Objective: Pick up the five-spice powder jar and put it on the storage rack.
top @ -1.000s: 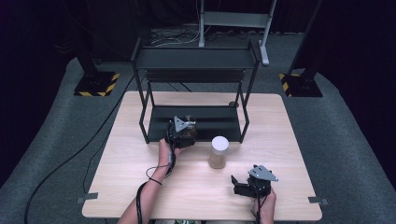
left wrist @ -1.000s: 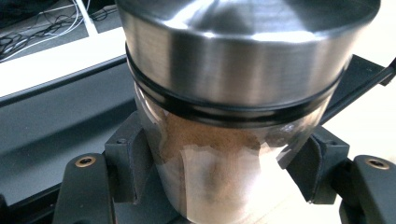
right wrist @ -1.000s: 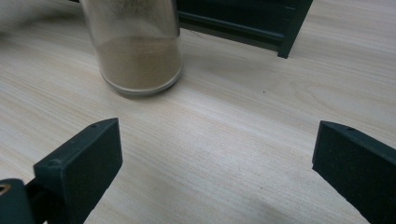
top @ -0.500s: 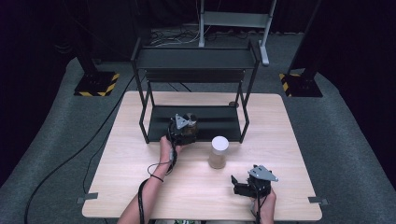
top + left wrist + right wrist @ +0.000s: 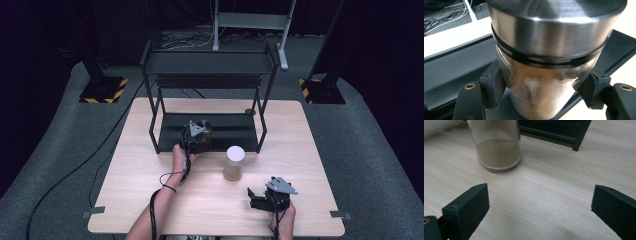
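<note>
My left gripper (image 5: 201,131) is shut on a glass jar (image 5: 554,32) with a steel lid and brown powder inside. Its black pads (image 5: 495,83) press on the glass below the lid. The jar is over the lower shelf (image 5: 235,131) of a black two-level rack (image 5: 210,62). A second jar (image 5: 234,162) with a pale lid and tan powder stands on the wooden table (image 5: 140,200) in front of the rack. My right gripper (image 5: 254,199) rests near the table's front right, open, with nothing between its jaws. In the right gripper view this gripper (image 5: 539,210) faces that second jar (image 5: 496,145).
The rack's front right leg (image 5: 580,137) stands just behind the tan jar. A small round object (image 5: 248,111) lies on the table behind the rack's right side. Cables (image 5: 165,185) trail from the left gripper along the forearm. Dark stands surround the table on the carpet.
My left gripper has edged slightly toward the rack with the jar in it. The right gripper has stayed where it was.
</note>
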The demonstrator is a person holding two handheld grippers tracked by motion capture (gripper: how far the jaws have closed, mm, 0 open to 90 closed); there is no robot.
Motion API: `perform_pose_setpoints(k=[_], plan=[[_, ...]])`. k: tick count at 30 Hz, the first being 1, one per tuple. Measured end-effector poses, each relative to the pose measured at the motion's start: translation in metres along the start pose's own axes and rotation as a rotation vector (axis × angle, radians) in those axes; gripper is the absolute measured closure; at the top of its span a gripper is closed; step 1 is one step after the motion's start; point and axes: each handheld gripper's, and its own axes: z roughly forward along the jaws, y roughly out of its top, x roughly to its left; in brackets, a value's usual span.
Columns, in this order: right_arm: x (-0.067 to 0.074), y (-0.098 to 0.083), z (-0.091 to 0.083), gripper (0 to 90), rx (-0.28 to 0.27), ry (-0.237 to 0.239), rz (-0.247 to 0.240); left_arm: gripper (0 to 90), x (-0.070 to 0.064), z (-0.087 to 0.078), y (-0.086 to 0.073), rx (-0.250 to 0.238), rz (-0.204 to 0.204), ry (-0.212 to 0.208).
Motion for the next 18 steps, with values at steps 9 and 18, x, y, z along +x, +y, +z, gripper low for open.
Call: perform_pose_setpoints(k=[9, 18], plan=[[0.0001, 0.0004, 0.0002, 0.3, 0.002, 0.0, -0.002, 31.2, 0.0021, 0.0052, 0.0005, 0.003, -0.003, 0.005], [0.0004, 0.0013, 0.0004, 0.3, 0.007, 0.0, -0.004, 31.2, 0.0047, 0.0104, 0.0014, 0.007, -0.001, 0.013]])
